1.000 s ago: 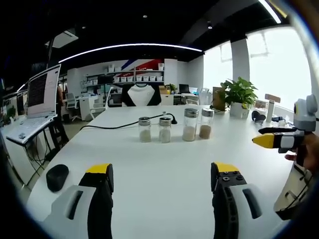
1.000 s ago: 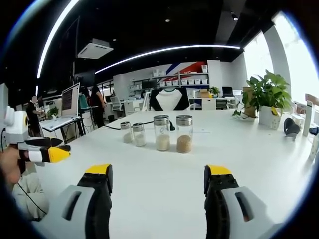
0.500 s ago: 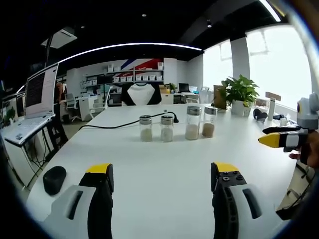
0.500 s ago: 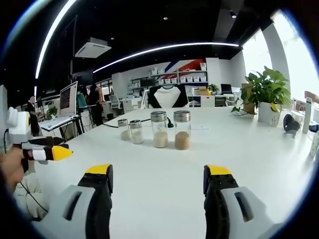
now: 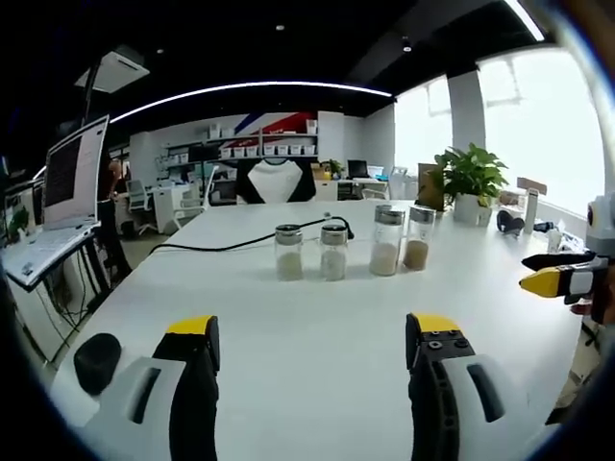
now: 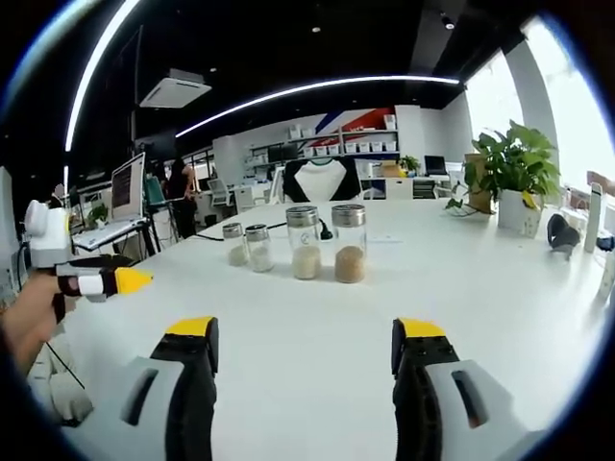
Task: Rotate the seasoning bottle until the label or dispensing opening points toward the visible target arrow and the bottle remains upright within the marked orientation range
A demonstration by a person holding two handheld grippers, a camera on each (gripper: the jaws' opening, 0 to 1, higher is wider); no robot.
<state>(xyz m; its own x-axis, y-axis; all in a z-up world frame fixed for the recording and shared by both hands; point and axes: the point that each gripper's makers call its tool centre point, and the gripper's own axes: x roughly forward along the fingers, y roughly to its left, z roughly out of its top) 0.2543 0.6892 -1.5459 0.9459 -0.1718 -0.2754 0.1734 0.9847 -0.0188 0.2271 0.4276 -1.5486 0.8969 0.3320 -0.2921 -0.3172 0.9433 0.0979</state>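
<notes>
The left gripper point(image 5: 312, 336) is hovering with its jaws spread wide apart, gripping nothing. The right gripper point(image 6: 306, 336) is hovering the same way, jaws parted and empty. A hand point(image 6: 27, 312) is holding the left gripper at the left of the right gripper view.

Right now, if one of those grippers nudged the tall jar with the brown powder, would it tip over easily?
Possibly. The tall jar is narrow for its height, so a push near its metal lid could topple it. Only its lower part looks filled, which likely keeps the weight low and steadies it. Its clear wall looks like glass, so probably stiff, smooth and slippery on the white table.
</notes>
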